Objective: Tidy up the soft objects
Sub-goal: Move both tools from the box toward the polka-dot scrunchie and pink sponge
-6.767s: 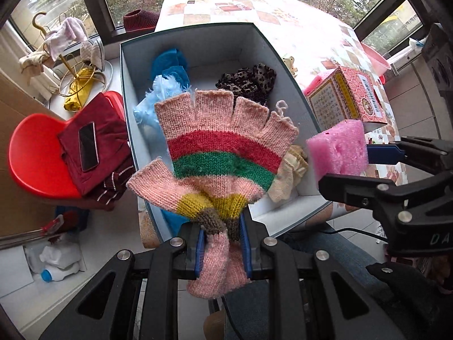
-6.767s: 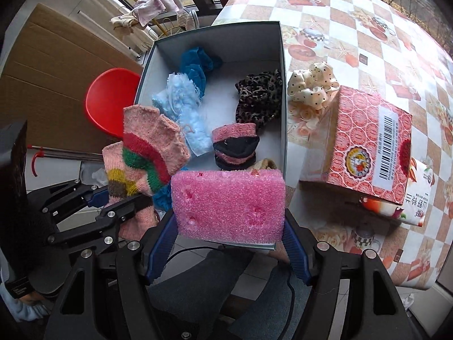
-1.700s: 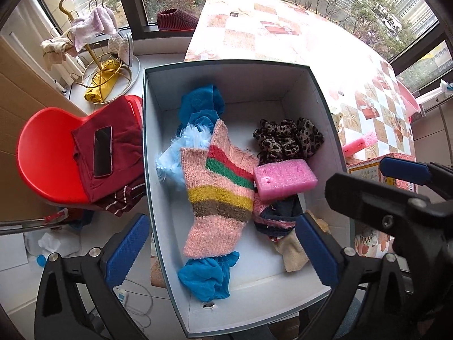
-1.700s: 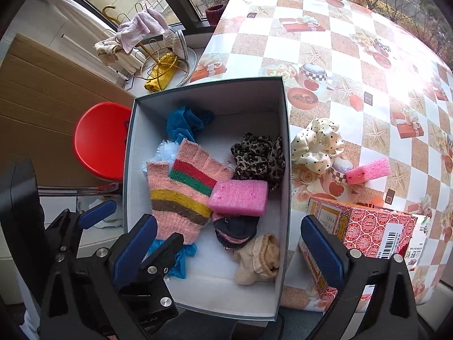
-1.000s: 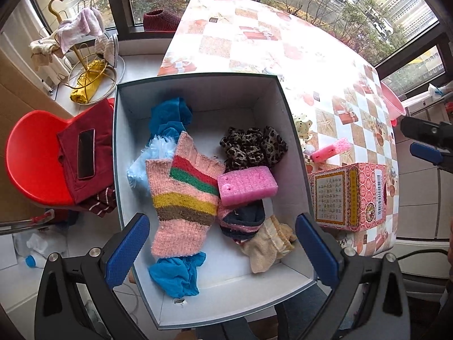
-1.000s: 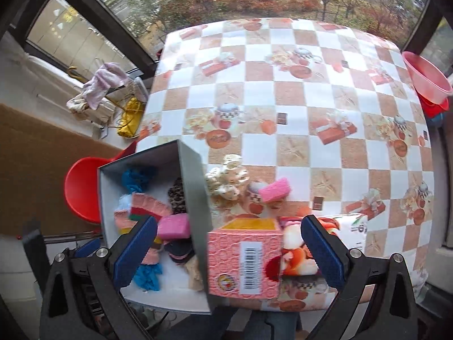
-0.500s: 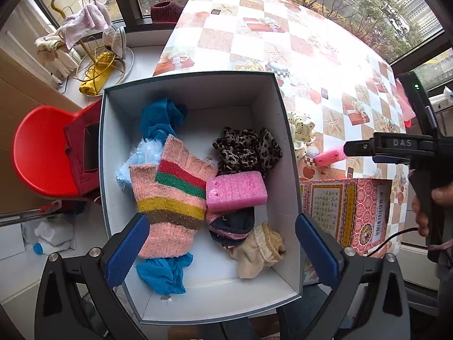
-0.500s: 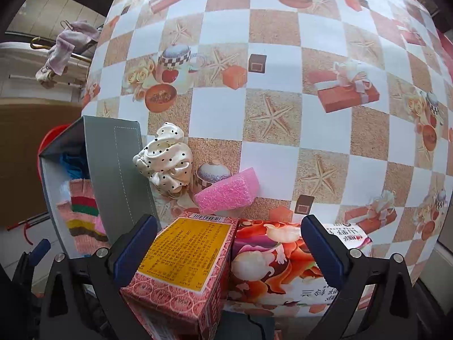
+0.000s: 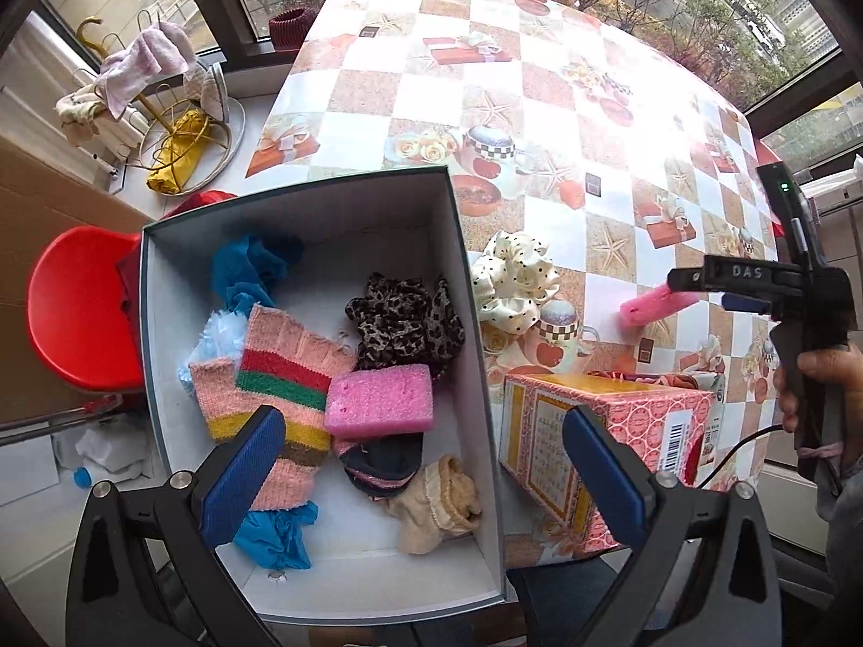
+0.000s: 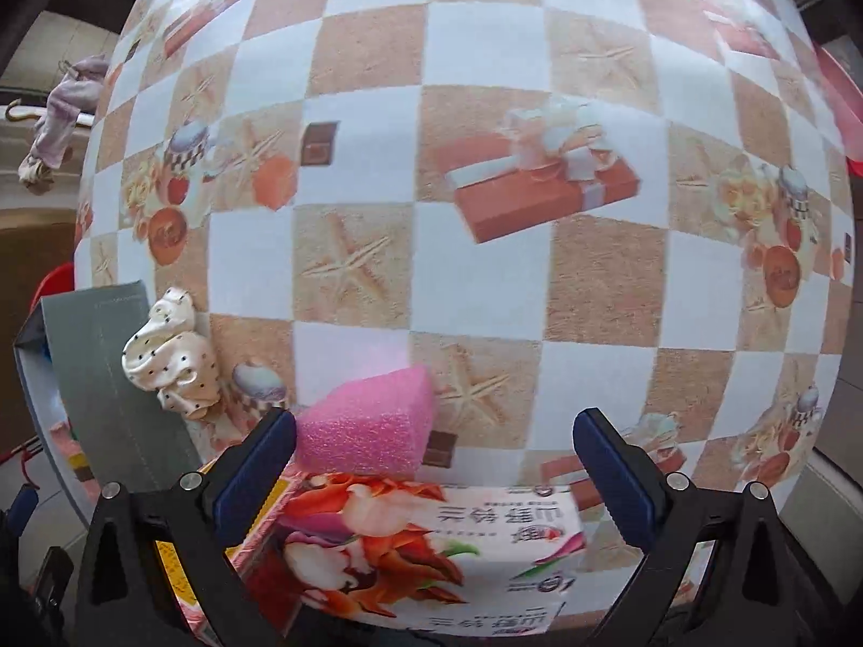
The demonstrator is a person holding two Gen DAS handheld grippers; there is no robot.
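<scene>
Pink foam, knitted wool and satin make up the soft things to be sorted. Most are already lodged in the grey box (image 9: 162, 334) at lower left of the left wrist view: a striped glove (image 9: 269, 383), a pink sponge (image 9: 380, 396) resting partly on it, a leopard scrunchie (image 9: 404, 323), blue cloth (image 9: 242, 269) at the far wall and another blue piece (image 9: 275, 534) near the front, a dark sock (image 9: 377, 466) and a beige sock (image 9: 437, 501).

Two soft things are judged to be left, both on the checked tabletop (image 9: 485, 97): a cream dotted scrunchie (image 9: 512, 280) touching the box's outer wall, and a second pink sponge (image 10: 367, 426) near the patterned carton (image 9: 609, 431). The work is therefore taken to be well along, not finished.

The left claw (image 9: 426, 463) is held spread and empty above the box's front. The right claw (image 10: 434, 463) is also spread and empty, with the second sponge lying just ahead of it, close to its left finger and not yet between the pads.

The box's contents are shown only in the left wrist view, as are the hand (image 9: 820, 377) on the right tool, the red chair (image 9: 75, 307) and the wire rack (image 9: 162, 124) at upper left. The floral packet (image 10: 410, 539) beneath the right claw and the second sponge's wedge-like face are shown clearly only in the right wrist view, where the box appears merely as a grey wall at lower left.
</scene>
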